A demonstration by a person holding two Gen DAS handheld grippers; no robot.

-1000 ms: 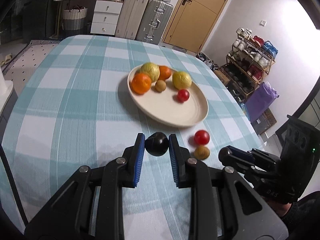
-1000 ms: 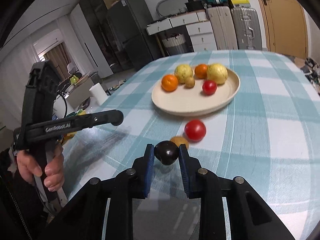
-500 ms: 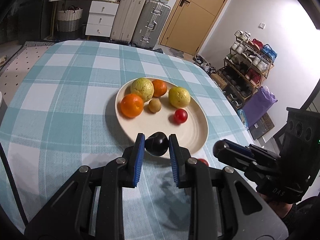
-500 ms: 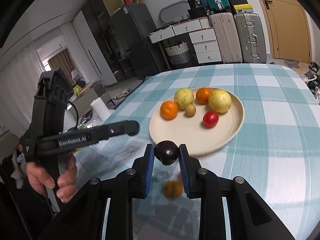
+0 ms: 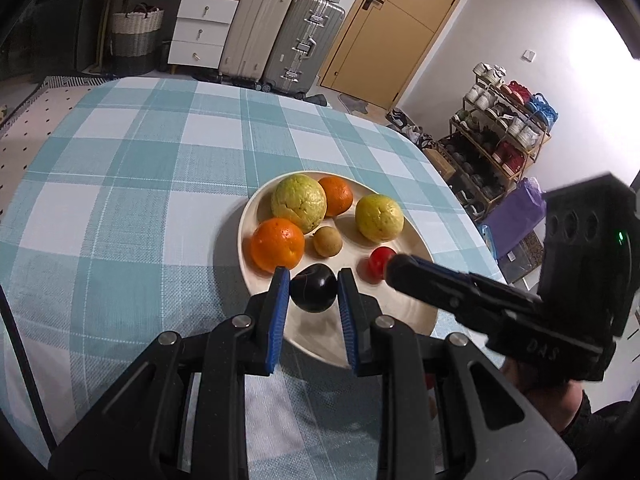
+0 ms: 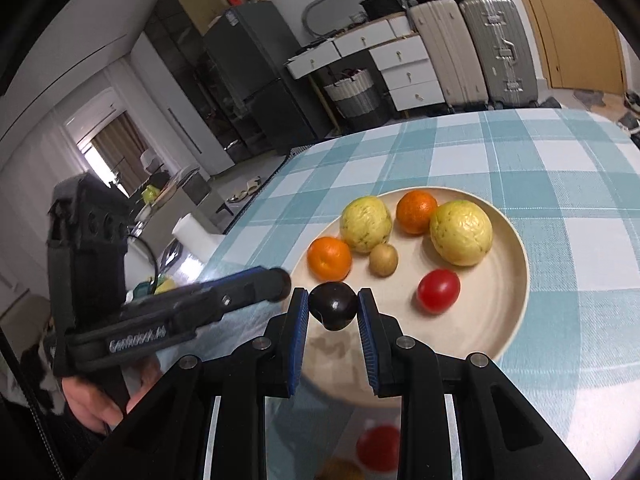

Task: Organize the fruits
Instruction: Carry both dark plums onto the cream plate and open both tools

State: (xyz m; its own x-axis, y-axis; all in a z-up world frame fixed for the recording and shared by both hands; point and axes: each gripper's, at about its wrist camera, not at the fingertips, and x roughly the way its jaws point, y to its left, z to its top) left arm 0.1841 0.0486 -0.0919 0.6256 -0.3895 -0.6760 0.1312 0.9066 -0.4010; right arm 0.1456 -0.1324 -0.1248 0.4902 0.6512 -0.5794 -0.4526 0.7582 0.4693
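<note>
Each gripper is shut on its own dark plum. My left gripper (image 5: 313, 286) holds one dark plum (image 5: 313, 293) just above the near edge of the cream plate (image 5: 246, 224). My right gripper (image 6: 333, 300) holds the other plum (image 6: 333, 306) over the plate (image 6: 508, 304), at its near left rim. On the plate lie two oranges (image 6: 329, 259), two yellow-green fruits (image 6: 461, 232), a small brown fruit (image 6: 383, 259) and a red tomato (image 6: 439, 291). A second tomato (image 6: 378, 446) and a brown fruit (image 6: 340, 470) lie on the cloth beneath the right gripper.
The plate stands on a table with a teal and white checked cloth (image 5: 132, 184). The other gripper crosses each view close beside the plums: the right gripper (image 5: 400, 270) in the left wrist view and the left gripper (image 6: 280, 284) in the right wrist view. A hand (image 6: 92, 400) grips its handle.
Both grippers have moved forward with their plums, from the cloth in front of the plate to over its near rim. The loose tomato and brown fruit now lie under the grippers.
</note>
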